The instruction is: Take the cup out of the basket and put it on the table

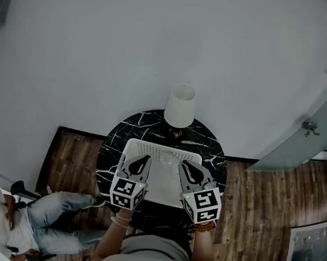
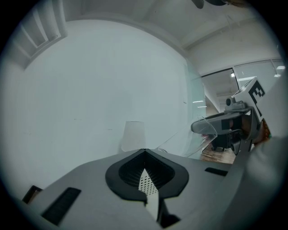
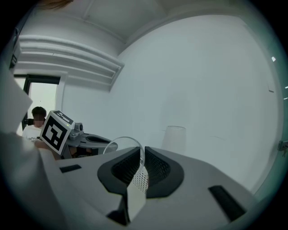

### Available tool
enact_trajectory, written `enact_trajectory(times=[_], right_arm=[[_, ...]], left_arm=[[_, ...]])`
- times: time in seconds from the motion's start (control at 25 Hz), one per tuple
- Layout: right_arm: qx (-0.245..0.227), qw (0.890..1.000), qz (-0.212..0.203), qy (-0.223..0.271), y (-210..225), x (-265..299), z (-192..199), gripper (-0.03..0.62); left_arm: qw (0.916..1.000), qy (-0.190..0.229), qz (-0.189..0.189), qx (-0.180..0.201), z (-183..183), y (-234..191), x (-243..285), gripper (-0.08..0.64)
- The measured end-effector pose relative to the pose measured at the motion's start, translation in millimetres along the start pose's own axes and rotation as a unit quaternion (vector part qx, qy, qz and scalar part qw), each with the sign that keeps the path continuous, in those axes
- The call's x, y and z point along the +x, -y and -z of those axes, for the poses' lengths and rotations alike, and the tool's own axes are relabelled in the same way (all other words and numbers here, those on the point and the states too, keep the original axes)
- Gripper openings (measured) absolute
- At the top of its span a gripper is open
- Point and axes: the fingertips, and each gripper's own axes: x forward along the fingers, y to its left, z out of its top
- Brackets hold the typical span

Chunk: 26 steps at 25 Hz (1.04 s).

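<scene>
The right gripper (image 3: 141,152) has its jaws closed on the thin wall of the clear cup (image 3: 118,140), holding it over the white basket (image 1: 151,146) on the black marble tabletop (image 1: 147,123). The left gripper (image 2: 144,153), jaws together and empty, hovers just beside it. A white lamp (image 1: 180,106) stands behind the basket.

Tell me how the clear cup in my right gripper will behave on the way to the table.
The cup looks like thin, clear plastic, so probably light and a bit flexible. The right gripper pinches only its rim wall, so it may swing or slip if jerked. Set on the marble table, it could tip easily.
</scene>
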Motion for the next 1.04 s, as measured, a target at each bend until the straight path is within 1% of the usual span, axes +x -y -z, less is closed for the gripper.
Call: enact_trajectory(times=[0.56, 1.04], right_arm=[[0.002, 1.0, -0.009, -0.009, -3.5, 2.0, 5.5, 0.034], [-0.011, 1.0, -0.013, -0.022, -5.6, 4.4, 10.6, 0.034]], left_arm=[[1.0, -0.005, 0.0, 0.001, 3.7, 1.4, -0.7, 0.005], [1.0, -0.008, -0.002, 0.001, 5.5, 3.8, -0.8, 0.005]])
